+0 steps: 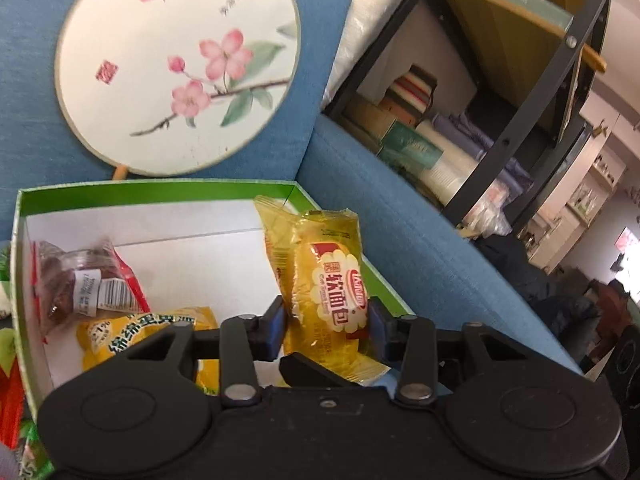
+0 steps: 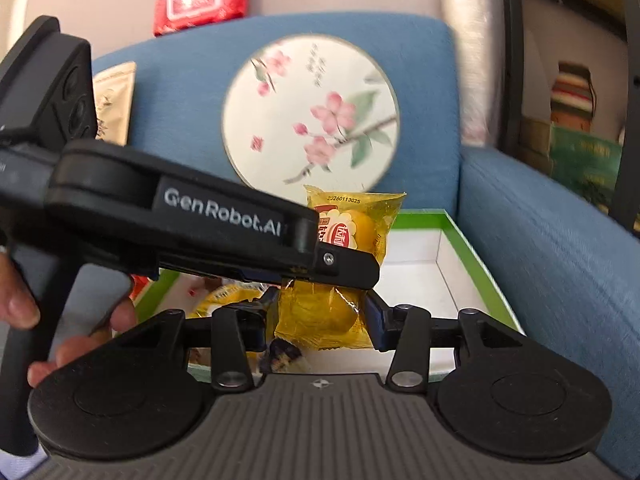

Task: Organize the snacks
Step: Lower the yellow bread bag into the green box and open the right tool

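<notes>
We have two yellow bread packets over the green-rimmed box (image 1: 160, 190), so the trick is to release each low, onto the bare white floor at centre frame. Our left gripper (image 1: 326, 322) pinches one soft bread packet (image 1: 328, 288) upright, tilted toward the box's right wall. Our right gripper (image 2: 320, 316) is pressed onto a second packet (image 2: 320, 316) lower centre, crossing under the left tool, level and forward-pointing.
</notes>
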Demonstrator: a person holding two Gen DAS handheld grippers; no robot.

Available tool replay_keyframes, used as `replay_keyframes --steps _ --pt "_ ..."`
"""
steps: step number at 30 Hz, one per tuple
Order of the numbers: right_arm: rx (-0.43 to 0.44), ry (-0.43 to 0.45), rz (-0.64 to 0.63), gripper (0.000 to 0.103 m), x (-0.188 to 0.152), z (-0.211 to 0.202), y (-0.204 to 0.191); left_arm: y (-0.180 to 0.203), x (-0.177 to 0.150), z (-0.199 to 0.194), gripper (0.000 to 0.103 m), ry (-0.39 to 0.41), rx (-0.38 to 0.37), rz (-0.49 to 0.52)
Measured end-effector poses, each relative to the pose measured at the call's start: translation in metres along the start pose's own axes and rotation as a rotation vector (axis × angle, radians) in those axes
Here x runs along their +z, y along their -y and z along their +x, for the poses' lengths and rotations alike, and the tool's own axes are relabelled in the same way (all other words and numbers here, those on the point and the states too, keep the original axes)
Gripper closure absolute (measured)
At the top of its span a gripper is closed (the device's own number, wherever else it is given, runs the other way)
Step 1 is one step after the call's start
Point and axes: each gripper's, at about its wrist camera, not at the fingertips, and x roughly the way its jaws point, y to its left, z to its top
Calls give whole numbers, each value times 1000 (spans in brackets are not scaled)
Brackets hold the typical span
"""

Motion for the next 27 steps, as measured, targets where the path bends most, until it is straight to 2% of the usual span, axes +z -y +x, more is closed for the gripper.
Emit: replay_keyframes --steps 1,2,3,6,9,12,15,19,23,27 --pt "-14 -24 -16 17 -3 3 -3 -1 -2 2 38 -12 12 7" --pt "-27 -57 -41 7 -6 8 -6 -1 -4 4 4 -23 32 12" --pt "-54 -79 -75 0 -7 11 -10 -2 -7 1 0 -18 54 16" --pt "-57 -25 -155 0 -5 0 -21 -2 -9 -25 0 26 107 1" --pt "-24 40 -187 0 -3 -17 -35 -1 -9 -66 0 85 115 10" --pt "-8 63 -219 0 -5 -28 -51 -6 -15 -113 0 144 169 10" --pt "51 75 -209 0 -7 -34 -66 -21 -28 -151 0 185 236 -54" --pt "200 53 -127 0 -15 -36 -84 -50 -53 -186 0 174 309 -155" --pt "365 18 -119 0 -26 -36 -105 -75 -76 -202 0 139 335 -216" --pt "395 -27 -151 0 -40 -26 -129 -96 -96 -213 0 127 373 -203"
